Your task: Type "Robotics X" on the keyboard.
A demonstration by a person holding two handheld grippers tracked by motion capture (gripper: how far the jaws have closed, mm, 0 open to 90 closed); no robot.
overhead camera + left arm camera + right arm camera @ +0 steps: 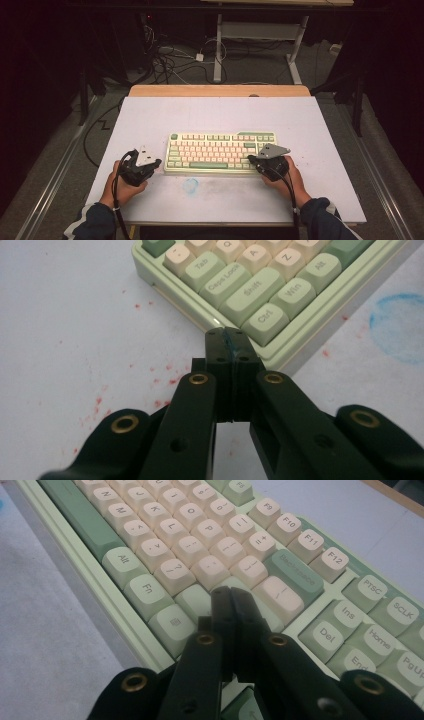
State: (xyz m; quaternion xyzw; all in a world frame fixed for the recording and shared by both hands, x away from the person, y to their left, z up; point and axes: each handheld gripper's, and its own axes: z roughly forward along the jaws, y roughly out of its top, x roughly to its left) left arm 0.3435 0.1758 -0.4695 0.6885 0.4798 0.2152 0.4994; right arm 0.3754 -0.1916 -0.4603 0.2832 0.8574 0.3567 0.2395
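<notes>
Left gripper (159,163), high view: held in the person's left hand (125,187) at the keyboard's near left corner, tips just beside the case; grey three-cornered plate on top; cable trailing back along the forearm.
Right gripper (251,160), high view: held in the right hand (290,180) at the keyboard's near right corner, tips over the last key columns; grey plate on top as well.
Keyboard (220,151), high view: pale green case, cream and green keys, lying flat and square at the middle of the white table (150,115), between the two grippers.
Surroundings, high view: blue smudge (190,185) on the table near the front edge, apart from the keyboard; wooden strip (220,90) along the far edge; second table frame (260,35) and loose cables (165,60) on the floor beyond.
Left gripper (231,340), left gripper view: jaws closed flat against each other, nothing between them, tips over the keyboard's (260,285) front corner just below the Ctrl key (265,320); the jaws cover that corner edge.
Table marks, left gripper view: red specks (165,375) scattered left of the jaws; blue ring (400,327) at right.
Right gripper (231,596), right gripper view: jaws closed together, empty, tips over the keys (200,545) near the bottom row right of Fn (147,587); the jaws hide the keys beneath them.
</notes>
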